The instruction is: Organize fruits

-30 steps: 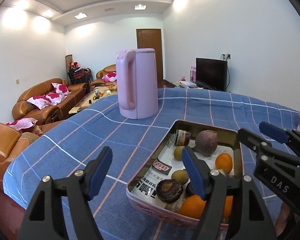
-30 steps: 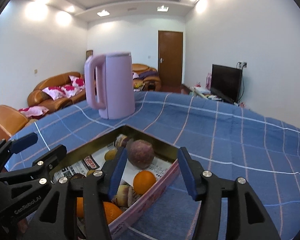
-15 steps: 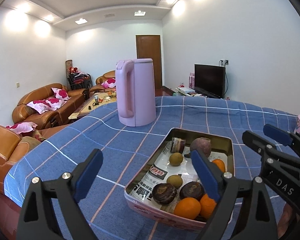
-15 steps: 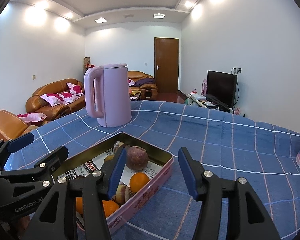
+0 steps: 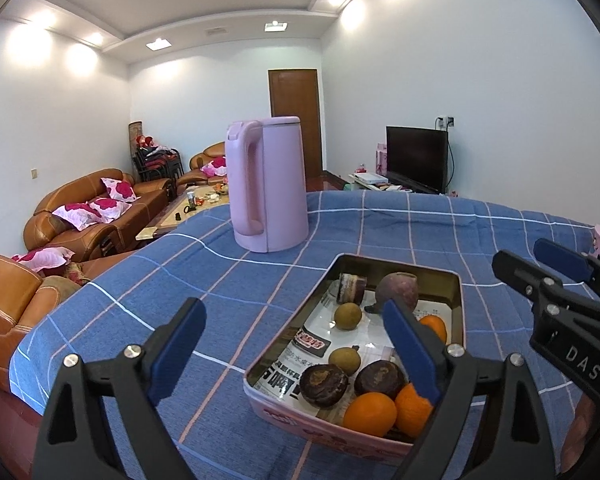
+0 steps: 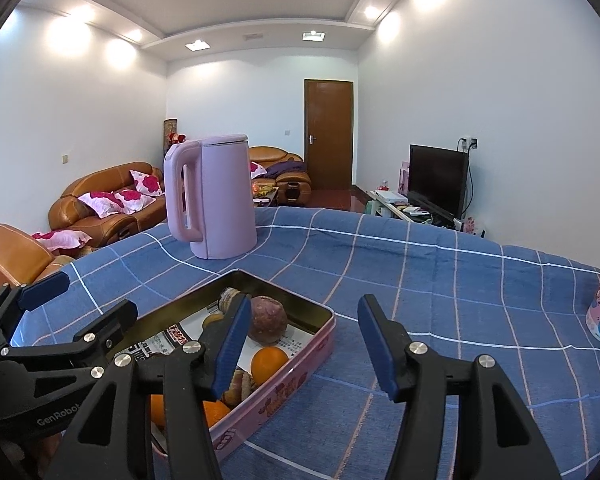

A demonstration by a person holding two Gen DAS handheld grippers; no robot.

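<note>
Here the pink tin runs lengthwise away toward the kettle, both grippers' jaws empty, apart.

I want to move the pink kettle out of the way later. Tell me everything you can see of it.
The pink kettle is a tall, smooth, pale pink jug that looks like matte plastic. It has a flat closed lid and a long loop handle down the side facing the sofas. It stands upright on the blue checked tablecloth, beyond the fruit tin and apart from it. Nothing else touches it; no cord or base shows.
</note>
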